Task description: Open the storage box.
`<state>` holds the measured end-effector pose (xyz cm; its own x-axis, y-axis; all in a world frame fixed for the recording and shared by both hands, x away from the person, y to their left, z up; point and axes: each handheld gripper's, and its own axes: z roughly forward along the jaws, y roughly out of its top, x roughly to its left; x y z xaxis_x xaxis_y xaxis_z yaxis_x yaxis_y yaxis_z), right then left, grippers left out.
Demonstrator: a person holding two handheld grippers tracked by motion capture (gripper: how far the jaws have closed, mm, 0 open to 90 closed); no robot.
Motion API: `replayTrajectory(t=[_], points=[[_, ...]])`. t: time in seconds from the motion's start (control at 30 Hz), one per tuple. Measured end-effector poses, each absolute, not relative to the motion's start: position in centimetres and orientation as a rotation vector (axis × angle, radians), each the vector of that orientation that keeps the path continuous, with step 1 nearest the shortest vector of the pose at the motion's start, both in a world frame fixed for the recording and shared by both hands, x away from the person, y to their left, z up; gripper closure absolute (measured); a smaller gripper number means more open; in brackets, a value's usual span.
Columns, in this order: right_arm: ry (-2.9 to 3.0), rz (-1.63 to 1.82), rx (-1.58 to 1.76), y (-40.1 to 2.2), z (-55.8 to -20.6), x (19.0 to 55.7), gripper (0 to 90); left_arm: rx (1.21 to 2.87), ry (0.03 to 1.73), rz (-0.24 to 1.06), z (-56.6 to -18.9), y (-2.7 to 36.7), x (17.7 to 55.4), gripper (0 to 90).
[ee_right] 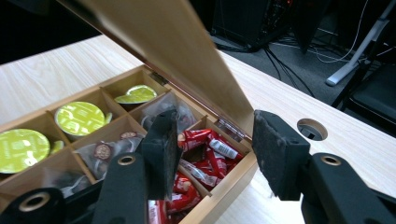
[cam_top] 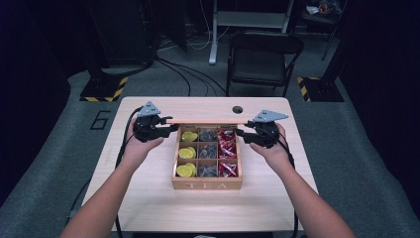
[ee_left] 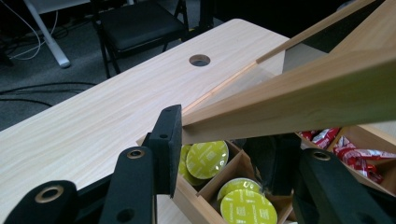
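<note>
The raised lid (ee_left: 299, 100) hides the tea box's (ee_left: 212, 196) far compartments in the left gripper view; its top edge runs out of frame.

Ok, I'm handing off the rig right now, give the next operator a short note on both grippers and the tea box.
Left gripper: jaws straddle the left edge of the raised lid; whether the pads press on it is unclear.
Right gripper: jaws straddle the lid's right edge, pads not visibly pressing.
Tea box: mid-table, lid hinged at the back and standing partly up.
Inside: yellow pods in one column, grey sachets in the middle, red packets in the other.
Likely left: steady the lid at both edges and finish swinging it.
</note>
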<state>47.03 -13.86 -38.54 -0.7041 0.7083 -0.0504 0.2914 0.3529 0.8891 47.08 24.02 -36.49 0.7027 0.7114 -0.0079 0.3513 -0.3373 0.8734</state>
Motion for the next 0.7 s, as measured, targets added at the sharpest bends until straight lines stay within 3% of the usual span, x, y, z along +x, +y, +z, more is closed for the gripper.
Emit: replayTrajectory(t=[0.37,0.7], points=[[2.191,1.288,0.92,-13.5,-39.7,49.4,55.6,1.934,0.83,0.47,-36.2,24.1,47.6,56.6],[2.196,1.306,0.938,-13.6,-39.9,50.8,54.4,1.932,0.837,0.479,-35.8,24.0,48.1,57.3]])
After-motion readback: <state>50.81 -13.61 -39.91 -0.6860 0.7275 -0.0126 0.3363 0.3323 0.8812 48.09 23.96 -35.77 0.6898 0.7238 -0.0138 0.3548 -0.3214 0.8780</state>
